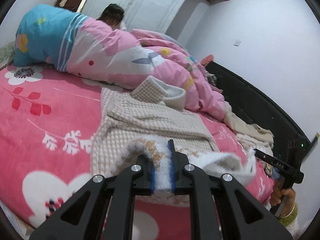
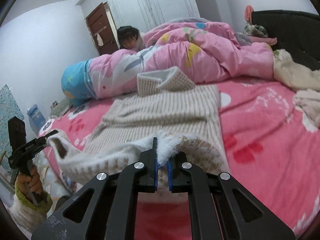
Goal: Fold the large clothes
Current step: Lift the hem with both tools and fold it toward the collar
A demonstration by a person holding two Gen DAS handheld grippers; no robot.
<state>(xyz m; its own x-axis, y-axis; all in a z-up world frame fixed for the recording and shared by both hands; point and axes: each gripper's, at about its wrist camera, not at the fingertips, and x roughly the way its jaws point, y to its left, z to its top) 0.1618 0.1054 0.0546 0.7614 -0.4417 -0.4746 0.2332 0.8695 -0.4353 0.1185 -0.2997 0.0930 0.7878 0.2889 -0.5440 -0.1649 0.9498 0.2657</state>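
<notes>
A beige checked fleece-lined jacket (image 1: pixel 152 118) lies flat on the pink bed, collar toward the quilt; it also shows in the right wrist view (image 2: pixel 160 110). My left gripper (image 1: pixel 163 160) is shut on the jacket's near hem, white fleece lining between its blue pads. My right gripper (image 2: pixel 162 156) is shut on the same hem further along. Each gripper shows in the other's view, the right one (image 1: pixel 258 152) at the hem's right end, the left one (image 2: pixel 48 137) at its left end. The hem is lifted a little off the bed between them.
A pink floral blanket (image 1: pixel 50 120) covers the bed. A pink and blue quilt (image 1: pixel 112 56) is heaped at the far side, with a person (image 1: pixel 113 15) behind it. A black headboard (image 1: pixel 250 100) and cream clothes (image 2: pixel 296 80) lie to the right.
</notes>
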